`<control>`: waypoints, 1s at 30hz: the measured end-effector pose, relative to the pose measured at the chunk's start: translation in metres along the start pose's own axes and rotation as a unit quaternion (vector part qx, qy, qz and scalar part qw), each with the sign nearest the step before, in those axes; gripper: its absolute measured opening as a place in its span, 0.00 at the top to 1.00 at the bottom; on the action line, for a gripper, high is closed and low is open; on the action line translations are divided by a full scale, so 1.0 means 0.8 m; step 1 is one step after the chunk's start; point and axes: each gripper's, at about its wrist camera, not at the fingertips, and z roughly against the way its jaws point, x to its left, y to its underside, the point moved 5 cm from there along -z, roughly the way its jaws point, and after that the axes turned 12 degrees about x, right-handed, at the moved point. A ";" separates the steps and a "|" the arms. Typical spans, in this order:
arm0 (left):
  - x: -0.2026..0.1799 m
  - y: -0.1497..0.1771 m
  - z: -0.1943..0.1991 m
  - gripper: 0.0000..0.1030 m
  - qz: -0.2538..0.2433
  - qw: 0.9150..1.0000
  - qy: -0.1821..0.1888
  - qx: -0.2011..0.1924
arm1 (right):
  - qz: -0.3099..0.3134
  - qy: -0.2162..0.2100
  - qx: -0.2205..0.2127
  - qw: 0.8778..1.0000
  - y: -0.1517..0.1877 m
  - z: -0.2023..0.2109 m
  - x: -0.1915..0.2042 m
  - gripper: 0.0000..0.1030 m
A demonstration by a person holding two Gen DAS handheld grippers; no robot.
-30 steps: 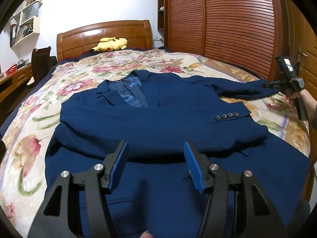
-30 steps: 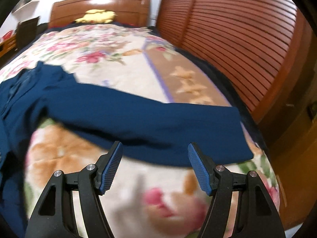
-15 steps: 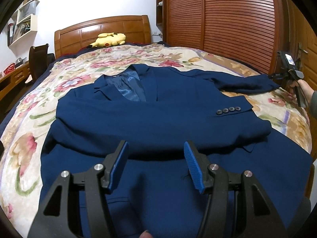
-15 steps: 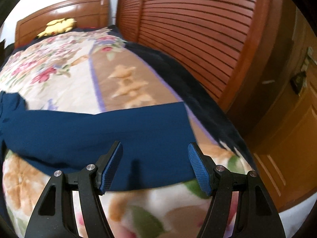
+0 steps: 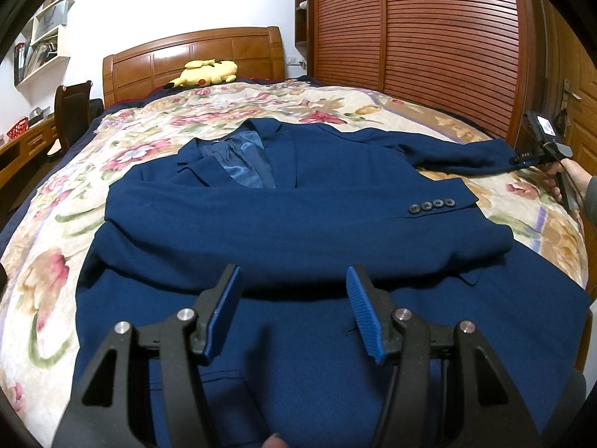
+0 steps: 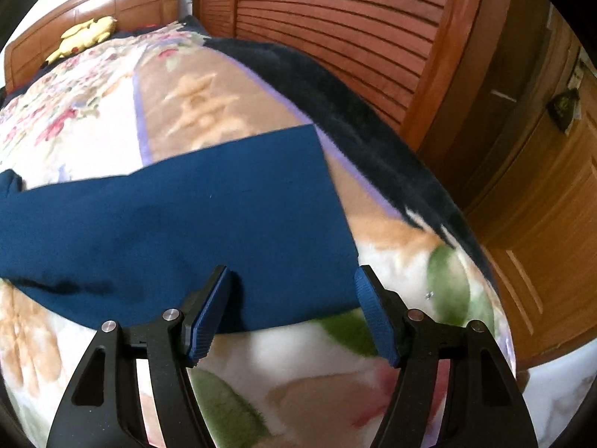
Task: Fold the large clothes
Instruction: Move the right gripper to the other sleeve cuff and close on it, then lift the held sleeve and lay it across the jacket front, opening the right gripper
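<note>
The navy jacket (image 5: pixel 298 231) lay flat on the floral bed (image 5: pixel 48 261), one sleeve folded across its chest just ahead of the left gripper (image 5: pixel 294 308), whose jaws stood apart and empty over the hem, bare blanket free to either side. The right gripper (image 6: pixel 293 311), jaws likewise apart and holding nothing, had slid along the outstretched sleeve (image 6: pixel 186 231) to its cuff end, close to the bed's far edge and the wardrobe (image 6: pixel 335 37). Only the left view showed the whole jacket and the hand (image 5: pixel 571 179) holding the right gripper.
</note>
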 end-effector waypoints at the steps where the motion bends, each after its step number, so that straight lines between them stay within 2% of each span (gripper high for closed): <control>1: 0.000 0.000 0.000 0.45 0.000 1.000 0.000 0.000 | -0.001 0.000 0.000 1.000 0.001 0.000 0.000 0.32; 3: 0.000 0.000 0.000 0.45 -0.001 1.000 -0.001 -0.001 | 0.000 -0.001 0.000 1.000 0.002 0.000 0.001 0.35; 5: 0.001 0.000 0.000 0.45 0.000 1.000 -0.001 -0.001 | 0.004 -0.001 -0.001 1.000 0.005 -0.001 0.003 0.45; 8: 0.001 0.000 0.000 0.45 0.000 1.000 0.000 -0.001 | 0.020 -0.001 -0.003 1.000 0.010 0.003 0.010 0.70; 9: 0.001 -0.001 0.000 0.45 0.000 1.000 0.000 -0.002 | 0.027 0.000 -0.003 1.000 0.013 0.006 0.013 0.83; 10: 0.002 0.000 0.001 0.45 0.001 1.000 -0.001 -0.004 | 0.035 -0.001 -0.001 0.999 0.016 0.007 0.017 0.89; 12: 0.002 0.000 0.003 0.45 0.003 1.000 0.000 -0.007 | 0.057 0.005 0.002 0.998 0.022 0.014 0.028 0.94; 15: 0.005 0.001 0.007 0.45 0.007 1.000 0.002 -0.011 | 0.076 -0.007 -0.008 0.997 0.029 0.036 0.047 0.96; 19: 0.009 0.002 0.018 0.45 0.008 1.000 -0.001 -0.018 | 0.111 -0.021 -0.042 0.993 0.036 0.083 0.089 0.96; 25: 0.014 0.008 0.037 0.45 0.002 1.000 -0.012 -0.028 | 0.176 -0.059 -0.102 0.977 0.047 0.171 0.175 0.96; 30: 0.026 0.015 0.050 0.45 0.005 0.999 -0.016 -0.027 | 0.211 -0.097 -0.129 0.964 0.059 0.218 0.245 0.96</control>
